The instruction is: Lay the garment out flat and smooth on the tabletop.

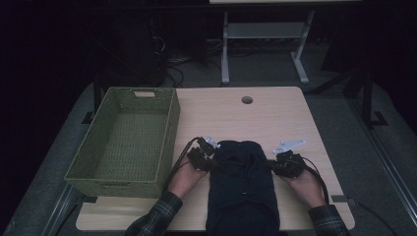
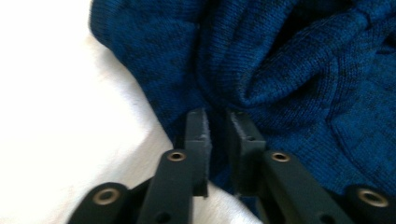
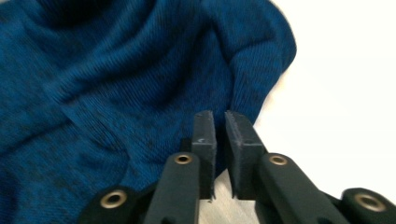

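With your left tool (image 2: 218, 122) set at the edge of a dark blue knitted sweater (image 1: 242, 189), its jaws stand a narrow gap apart, the knit lying just ahead of and under the pads rather than pinched between them. Your right tool (image 3: 219, 122) mirrors it at the opposite edge of the garment, its jaws likewise slightly parted with nothing caught in the gap and bare bench showing beneath. From above, your left tool (image 1: 201, 158) and right tool (image 1: 286, 163) flank the upper part of the sweater, each touching its side, your hands in plaid sleeves coming in behind them. The sweater lies bunched and folded on the near middle of the light wooden bench (image 1: 275, 118), its lower end reaching the near edge. A green woven basket (image 1: 169, 125) sits on the bench's left side, near your left tool.
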Demonstrator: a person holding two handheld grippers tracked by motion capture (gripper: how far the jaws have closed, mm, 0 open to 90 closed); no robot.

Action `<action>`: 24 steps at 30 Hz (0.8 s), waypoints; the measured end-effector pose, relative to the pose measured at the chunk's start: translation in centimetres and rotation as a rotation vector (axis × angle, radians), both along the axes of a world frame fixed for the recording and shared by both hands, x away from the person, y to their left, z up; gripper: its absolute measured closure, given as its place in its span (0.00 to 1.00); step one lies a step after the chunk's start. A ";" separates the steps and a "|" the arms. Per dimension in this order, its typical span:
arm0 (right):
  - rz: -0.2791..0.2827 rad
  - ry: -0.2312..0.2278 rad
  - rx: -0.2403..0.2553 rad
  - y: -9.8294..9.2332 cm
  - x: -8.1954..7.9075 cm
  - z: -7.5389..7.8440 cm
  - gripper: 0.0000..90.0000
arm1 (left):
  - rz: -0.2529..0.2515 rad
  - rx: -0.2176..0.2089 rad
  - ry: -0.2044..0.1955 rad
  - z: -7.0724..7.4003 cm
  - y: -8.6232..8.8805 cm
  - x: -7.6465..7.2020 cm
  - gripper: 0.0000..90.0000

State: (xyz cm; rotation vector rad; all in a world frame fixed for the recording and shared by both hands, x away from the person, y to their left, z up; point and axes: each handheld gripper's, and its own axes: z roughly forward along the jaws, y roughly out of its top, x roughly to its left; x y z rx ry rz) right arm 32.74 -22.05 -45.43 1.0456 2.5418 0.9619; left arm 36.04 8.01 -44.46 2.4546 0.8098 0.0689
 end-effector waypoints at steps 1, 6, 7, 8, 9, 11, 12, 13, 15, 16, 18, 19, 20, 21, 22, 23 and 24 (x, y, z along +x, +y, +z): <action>0.003 -0.001 0.011 -0.1 0.0 0.2 0.88 | 0.002 0.002 -0.004 0.1 0.1 0.1 0.84; 0.016 -0.018 0.052 -0.3 0.5 0.9 0.80 | 0.019 -0.003 -0.022 0.9 0.8 0.5 0.73; 0.012 -0.021 0.072 -0.5 0.6 1.0 0.78 | 0.022 -0.010 -0.022 1.1 0.8 0.6 0.71; 0.012 -0.007 0.067 -0.5 0.9 1.2 0.73 | 0.027 -0.016 -0.027 1.2 0.9 0.7 0.68; 0.010 -0.010 0.061 -0.5 1.1 1.3 0.71 | 0.025 -0.015 -0.027 1.4 1.0 0.8 0.67; 0.008 -0.015 0.083 -0.7 1.4 1.7 0.70 | 0.031 -0.024 -0.036 1.7 1.0 1.0 0.63; 0.005 -0.023 0.094 -0.7 1.4 1.9 0.70 | 0.036 -0.025 -0.039 1.9 1.0 1.0 0.62; 0.005 -0.024 0.106 -0.9 1.5 2.1 0.69 | 0.038 -0.030 -0.050 2.1 1.0 1.1 0.61; 0.007 -0.014 0.100 -0.8 1.9 2.2 0.66 | 0.043 -0.032 -0.054 2.4 1.0 1.4 0.58; 0.008 -0.018 0.097 -0.9 2.0 2.4 0.65 | 0.043 -0.028 -0.055 2.6 1.0 1.5 0.57; 0.004 -0.028 0.107 -1.0 2.4 2.8 0.65 | 0.054 -0.041 -0.061 3.0 1.0 1.9 0.55; 0.003 -0.037 0.120 -1.0 2.6 2.9 0.64 | 0.060 -0.049 -0.068 3.2 1.0 2.1 0.54; 0.007 -0.025 0.118 -1.0 2.9 3.1 0.62 | 0.066 -0.054 -0.074 3.4 0.9 2.3 0.54; 0.005 -0.029 0.105 -1.0 3.1 3.3 0.62 | 0.071 -0.056 -0.077 3.7 0.9 2.5 0.54; 0.003 -0.035 0.108 -1.0 3.4 3.5 0.62 | 0.071 -0.060 -0.080 3.9 0.8 2.8 0.53; 0.003 -0.038 0.122 -1.0 3.6 3.7 0.61 | 0.073 -0.065 -0.086 4.1 0.7 3.0 0.53; 0.000 -0.028 0.120 -1.0 3.9 3.9 0.60 | 0.076 -0.063 -0.090 4.3 0.7 3.3 0.53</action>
